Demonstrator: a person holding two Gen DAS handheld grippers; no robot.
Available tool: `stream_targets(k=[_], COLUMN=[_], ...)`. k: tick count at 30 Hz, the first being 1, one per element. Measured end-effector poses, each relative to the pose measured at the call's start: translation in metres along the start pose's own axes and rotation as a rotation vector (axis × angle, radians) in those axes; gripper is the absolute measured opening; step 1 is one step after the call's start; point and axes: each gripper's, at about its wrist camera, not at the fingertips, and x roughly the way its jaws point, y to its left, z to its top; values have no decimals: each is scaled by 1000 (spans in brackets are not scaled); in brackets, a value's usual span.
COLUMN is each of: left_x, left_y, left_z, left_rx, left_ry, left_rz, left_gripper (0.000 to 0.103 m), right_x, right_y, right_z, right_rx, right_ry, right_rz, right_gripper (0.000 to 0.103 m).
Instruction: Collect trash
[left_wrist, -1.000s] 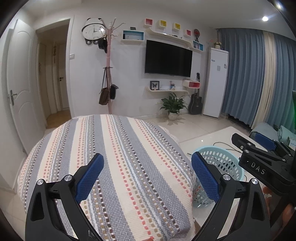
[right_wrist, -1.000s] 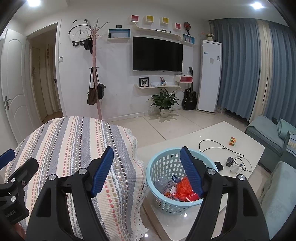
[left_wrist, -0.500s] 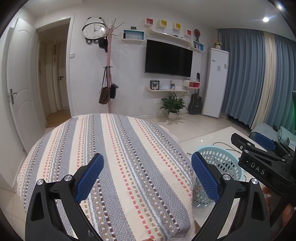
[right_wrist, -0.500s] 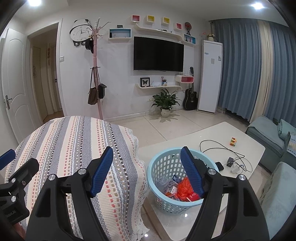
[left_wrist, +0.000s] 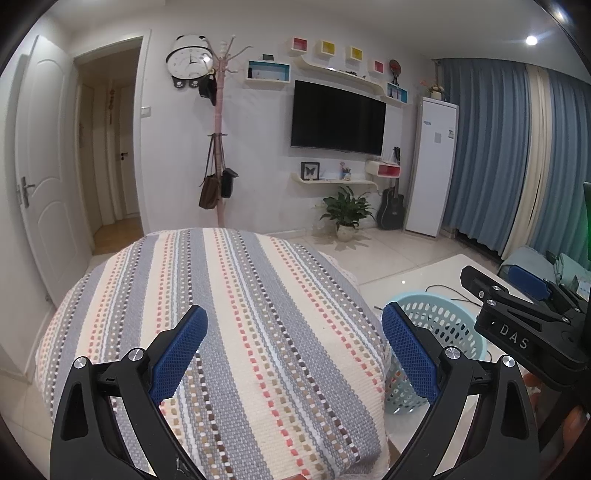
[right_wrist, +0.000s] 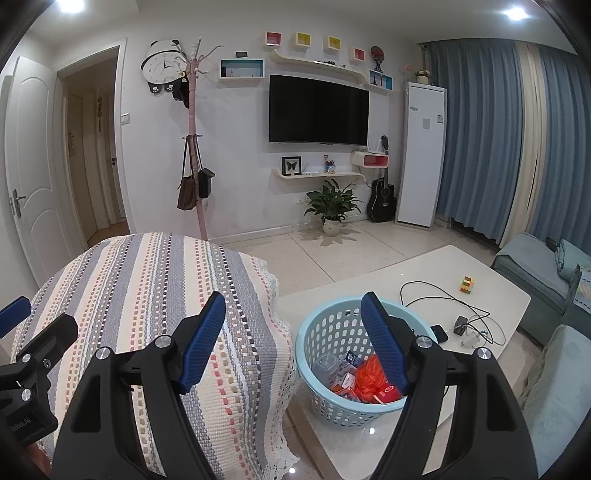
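I held my left gripper (left_wrist: 295, 347) over the striped woven cover (left_wrist: 236, 317), its blue pads spread wide with nothing between them. My right gripper (right_wrist: 293, 343) was likewise spread wide and empty, one finger hanging in front of the striped cover and the other in front of the light blue basket (right_wrist: 317, 328). The basket stood on the near corner of the white coffee table (right_wrist: 424, 269), just beside the draped edge of the cover. Inside it lay the collected trash (right_wrist: 364, 380): an orange crumpled bag, a clear plastic cup, and several small boxes and wrappers, one of them red. From the left wrist view I saw only part of the basket's perforated wall past my right finger, and its contents were hidden there. Farther along the table a black cable (right_wrist: 439, 299) looped toward a charger and a dark phone (right_wrist: 437, 332), and a small colourful cube (right_wrist: 467, 285) sat well apart from the basket near the far side. Across the tiled floor stood a potted plant (right_wrist: 332, 210) under the wall-mounted television (right_wrist: 317, 110), with a black guitar (right_wrist: 382, 201) leaning beside a tall white cabinet unit (right_wrist: 421, 155). A pink coat stand (right_wrist: 194, 147) carrying bags stood near the open doorway.
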Motion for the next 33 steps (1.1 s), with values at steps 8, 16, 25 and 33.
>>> stream_targets(k=[8, 16, 25, 33], left_x=[0, -1, -1, -1], left_y=[1, 0, 3, 3], left_z=[0, 0, 2, 2], left_rx=[2, 7, 8, 8], left_ry=[-1, -4, -2, -2], left_rz=[2, 7, 11, 11], left_gripper=[93, 93, 93, 93], right_x=[1, 1, 2, 2], right_y=[1, 2, 1, -6], right_z=[0, 0, 0, -1], right_rx=[-3, -4, -3, 12], right_ry=[1, 1, 2, 6], right_rz=[2, 1, 3, 6], right_gripper=[72, 72, 72, 72])
